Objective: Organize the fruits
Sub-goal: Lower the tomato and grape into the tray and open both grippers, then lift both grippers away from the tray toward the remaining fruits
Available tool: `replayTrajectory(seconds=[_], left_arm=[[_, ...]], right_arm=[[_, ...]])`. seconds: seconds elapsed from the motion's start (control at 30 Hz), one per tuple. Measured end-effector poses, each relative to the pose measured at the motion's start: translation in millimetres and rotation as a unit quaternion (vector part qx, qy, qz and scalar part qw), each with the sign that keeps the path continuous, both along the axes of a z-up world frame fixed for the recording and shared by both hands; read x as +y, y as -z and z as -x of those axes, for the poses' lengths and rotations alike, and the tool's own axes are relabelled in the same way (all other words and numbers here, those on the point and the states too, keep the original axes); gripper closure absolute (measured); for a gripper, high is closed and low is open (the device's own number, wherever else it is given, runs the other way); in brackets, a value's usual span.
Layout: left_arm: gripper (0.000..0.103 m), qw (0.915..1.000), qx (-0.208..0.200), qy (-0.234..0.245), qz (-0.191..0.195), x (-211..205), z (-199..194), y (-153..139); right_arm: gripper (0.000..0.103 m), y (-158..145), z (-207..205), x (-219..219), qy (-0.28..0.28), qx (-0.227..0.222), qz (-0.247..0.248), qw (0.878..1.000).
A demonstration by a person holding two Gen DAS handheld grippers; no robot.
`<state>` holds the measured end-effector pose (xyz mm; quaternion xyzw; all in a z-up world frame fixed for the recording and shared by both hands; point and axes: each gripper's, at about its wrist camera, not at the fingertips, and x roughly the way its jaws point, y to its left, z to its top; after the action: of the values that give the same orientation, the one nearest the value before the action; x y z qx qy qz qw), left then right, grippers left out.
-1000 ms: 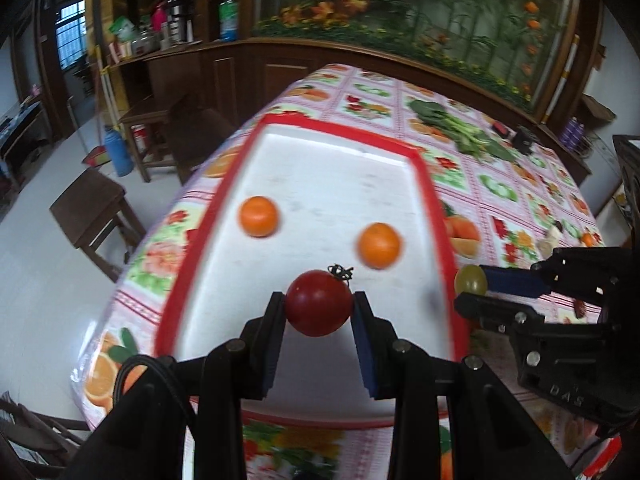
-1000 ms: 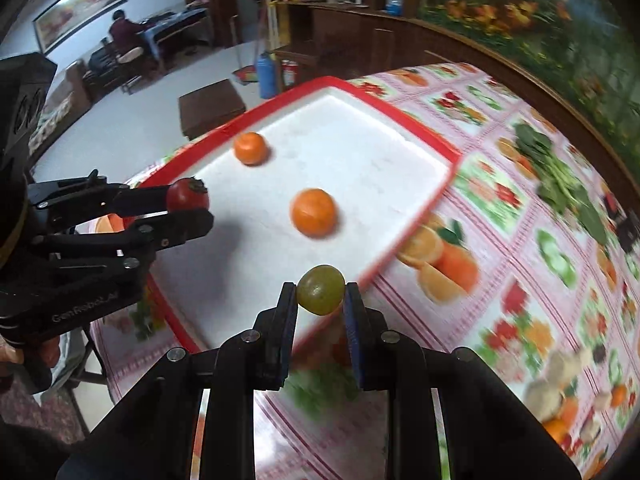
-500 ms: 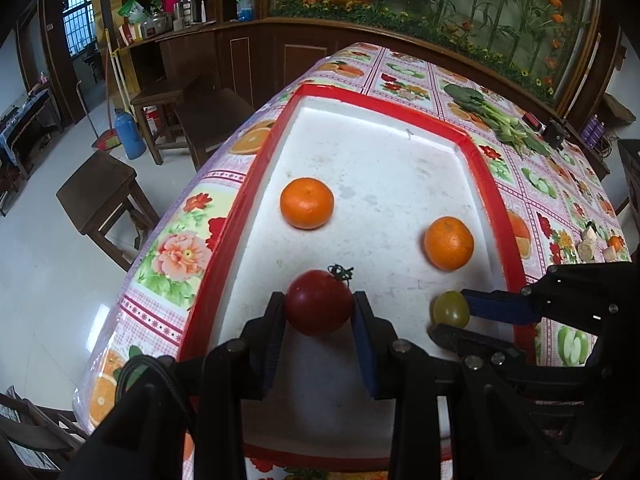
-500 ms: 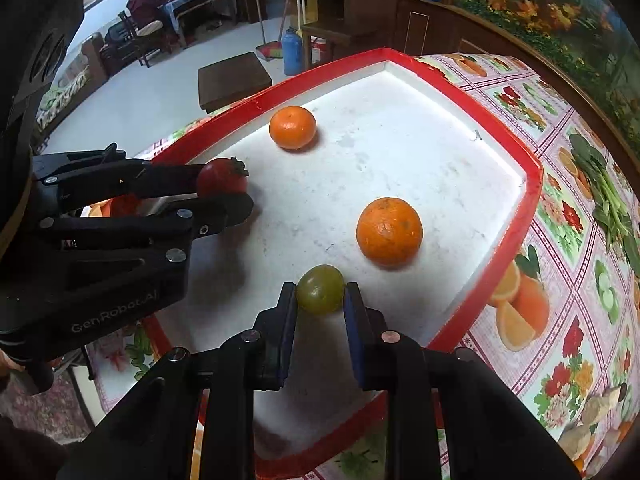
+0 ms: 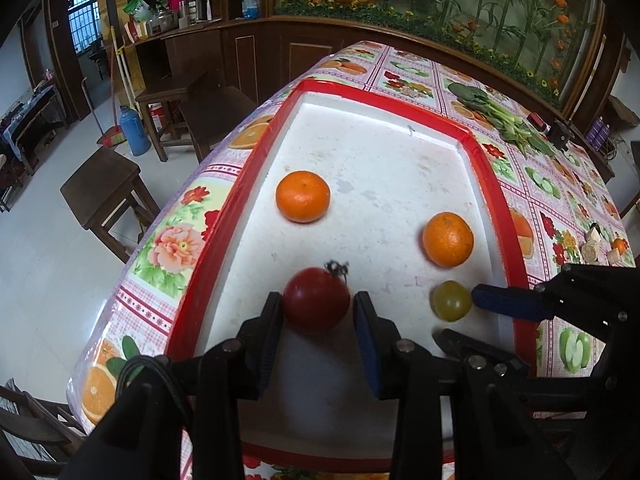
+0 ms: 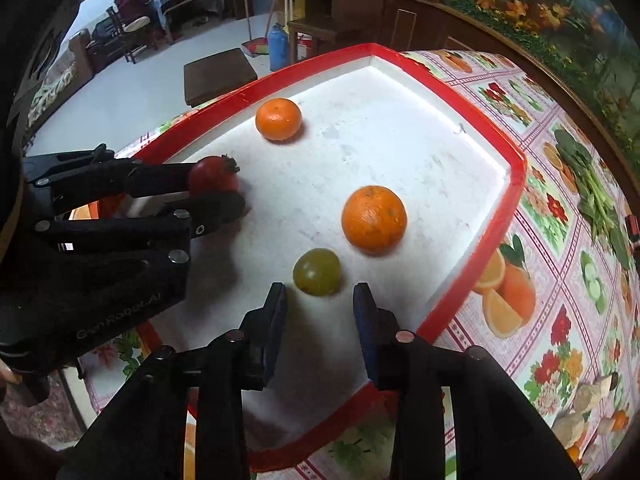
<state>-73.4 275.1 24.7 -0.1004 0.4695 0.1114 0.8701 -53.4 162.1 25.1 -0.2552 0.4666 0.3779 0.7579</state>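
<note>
A red-rimmed white tray (image 5: 496,200) (image 6: 516,184) holds two oranges (image 5: 303,196) (image 5: 448,239), seen again in the right wrist view (image 6: 278,119) (image 6: 374,219). A red tomato (image 5: 316,300) (image 6: 212,176) rests on the tray floor between the fingers of my left gripper (image 5: 318,308) (image 6: 216,188). Its jaws are opening, with a thin gap at the right pad. A green grape (image 6: 317,272) (image 5: 451,301) lies on the tray just ahead of my right gripper (image 6: 320,296) (image 5: 480,320). Those jaws are opening too and touch nothing.
Leafy greens (image 5: 504,120) (image 6: 592,184) lie on the fruit-print tablecloth (image 6: 560,320) beyond the tray. Wooden stools (image 5: 104,188) and a blue bottle (image 5: 134,130) stand on the floor to the left. A person (image 6: 132,0) sits at a far desk.
Both grippers came in over the tray and down to its floor. Their jaws have spread, so the tomato and the grape now sit on the tray, no longer clamped.
</note>
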Motion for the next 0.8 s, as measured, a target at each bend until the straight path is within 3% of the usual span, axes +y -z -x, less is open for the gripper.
replayTrajectory(seconds=[0.2, 0.33, 0.8], left_arm=[[0.056, 1.0, -0.004, -0.007, -0.004, -4, 4, -4], [0.045, 0.9999, -0.008, -0.013, -0.007, -7, 8, -8], [0.038, 0.9997, -0.017, -0.008, -0.017, -32, 13, -22]], right_arm=[[0.071, -5, 5, -10, 0.013, -0.006, 0.002, 1.0], [0.069, -11, 10, -18, 0.02, -0.008, -0.005, 1.0], [0.059, -29, 19, -51, 0.039, -0.017, -0.023, 0.999]])
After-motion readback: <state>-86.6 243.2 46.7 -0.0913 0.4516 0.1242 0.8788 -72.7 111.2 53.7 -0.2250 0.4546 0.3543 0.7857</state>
